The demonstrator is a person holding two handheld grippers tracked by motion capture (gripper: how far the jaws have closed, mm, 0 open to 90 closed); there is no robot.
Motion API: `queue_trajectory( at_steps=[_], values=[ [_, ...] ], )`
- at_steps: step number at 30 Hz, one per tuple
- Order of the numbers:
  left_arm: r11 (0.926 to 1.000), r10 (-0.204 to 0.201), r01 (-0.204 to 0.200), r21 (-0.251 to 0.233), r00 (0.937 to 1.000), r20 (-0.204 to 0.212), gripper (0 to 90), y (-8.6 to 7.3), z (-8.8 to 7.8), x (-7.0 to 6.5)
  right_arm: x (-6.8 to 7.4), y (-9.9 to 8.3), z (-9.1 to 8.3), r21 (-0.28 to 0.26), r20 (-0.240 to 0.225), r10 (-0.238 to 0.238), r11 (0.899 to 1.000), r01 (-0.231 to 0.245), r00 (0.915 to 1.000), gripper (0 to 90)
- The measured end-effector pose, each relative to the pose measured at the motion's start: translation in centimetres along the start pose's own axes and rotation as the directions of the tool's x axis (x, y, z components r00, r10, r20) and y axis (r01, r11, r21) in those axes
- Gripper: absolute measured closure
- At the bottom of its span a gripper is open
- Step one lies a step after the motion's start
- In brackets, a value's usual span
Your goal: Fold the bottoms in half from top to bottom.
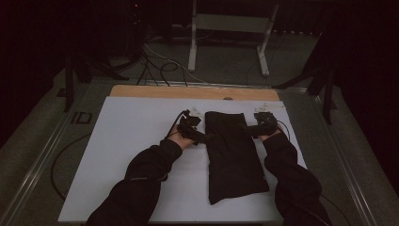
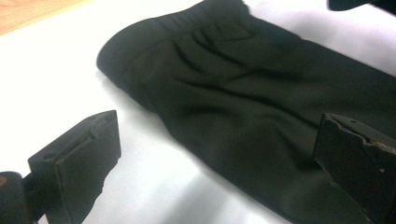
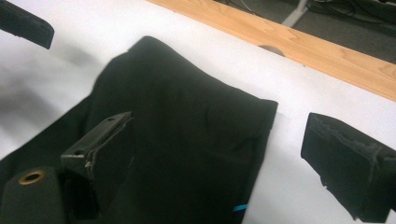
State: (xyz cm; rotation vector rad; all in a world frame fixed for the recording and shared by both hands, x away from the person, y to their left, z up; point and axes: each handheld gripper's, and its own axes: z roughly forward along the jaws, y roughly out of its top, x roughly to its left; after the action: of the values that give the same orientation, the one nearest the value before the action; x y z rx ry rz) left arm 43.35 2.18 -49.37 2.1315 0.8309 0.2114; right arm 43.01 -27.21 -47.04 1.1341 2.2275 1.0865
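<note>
The black cloth [image 1: 235,153] lies folded lengthwise on the white sheet [image 1: 127,155]. The left gripper [image 1: 205,137] straddles its left edge with jaws wide open, holding nothing. The right gripper [image 1: 248,127] straddles its right edge, equally open and empty.

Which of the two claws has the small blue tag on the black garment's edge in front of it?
The right claw: the blue tag sits on the black folded garment edge between its open jaws.
</note>
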Motion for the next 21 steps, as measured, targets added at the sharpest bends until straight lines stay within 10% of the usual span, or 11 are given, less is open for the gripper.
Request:
queue_trajectory(
  at_steps=[21],
  values=[
    [0.9873, -0.15, 0.151, 0.051, 0.9885, -0.02, 8.1, 1.1, 2.3, 2.8, -1.4, -0.4, 2.6, 0.073, 0.0, 0.037, 0.997, -0.037, 0.9993, 10.1]
  ],
)
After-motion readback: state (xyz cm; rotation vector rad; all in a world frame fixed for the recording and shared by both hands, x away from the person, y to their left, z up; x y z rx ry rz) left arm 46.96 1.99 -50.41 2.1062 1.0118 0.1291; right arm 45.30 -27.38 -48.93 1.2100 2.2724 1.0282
